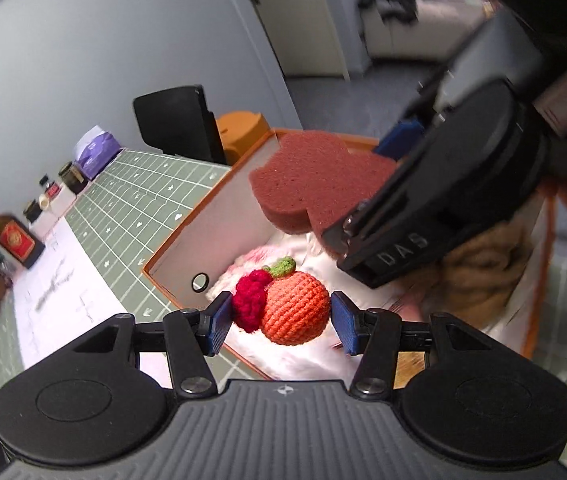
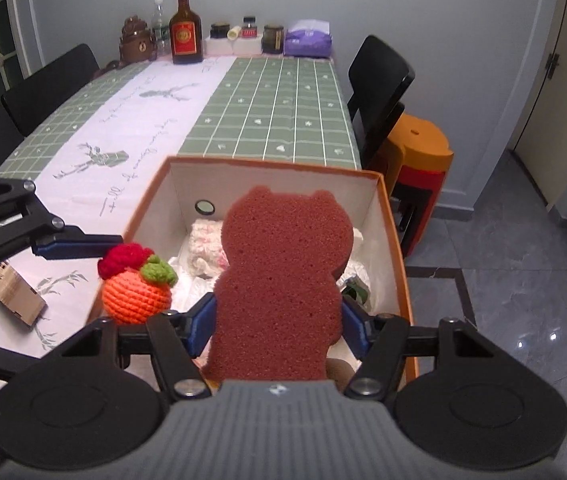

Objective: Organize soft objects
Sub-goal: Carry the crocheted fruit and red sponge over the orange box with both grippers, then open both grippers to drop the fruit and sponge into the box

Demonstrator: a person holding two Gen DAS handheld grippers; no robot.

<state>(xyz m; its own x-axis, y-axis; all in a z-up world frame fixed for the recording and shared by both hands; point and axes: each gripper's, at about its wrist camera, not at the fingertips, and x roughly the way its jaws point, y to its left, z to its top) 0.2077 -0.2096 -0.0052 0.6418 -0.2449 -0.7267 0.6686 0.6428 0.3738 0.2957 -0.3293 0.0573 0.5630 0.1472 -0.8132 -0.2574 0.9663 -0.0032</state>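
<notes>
Sponge first: my right gripper (image 2: 277, 322) squeezes a brown bear sponge (image 2: 283, 272) at its middle, one blue pad on each side, and holds it up over the orange box (image 2: 393, 216). I think the sponge is very light and squashy, so a soft squeeze at its narrow middle is enough. It may bend or spring back when I let go.

My left gripper (image 1: 281, 322) has a knitted orange fruit (image 1: 295, 308) between its pads, just above the near edge of the box. A little red knitted berry (image 1: 249, 300) and a green leaf (image 1: 281, 266) are joined to it. The left pad touches the berry. On the right I see a small gap next to the fruit, so I cannot tell if the hold is firm. The fruit looks light, soft and a bit fuzzy, so I guess it will not slip much. I would hold it across the round part, not by the leaf.

Inside the box there are more soft things: a pink and white fluffy cloth (image 2: 205, 248) and something tan and furry (image 1: 479, 276). The box sits on a green checked tablecloth (image 2: 275, 120).

For writing, I can read "DAS" on the right gripper's black body in the left view. A brown bottle (image 2: 186, 28) at the far end has a red label, but it is too small to read
</notes>
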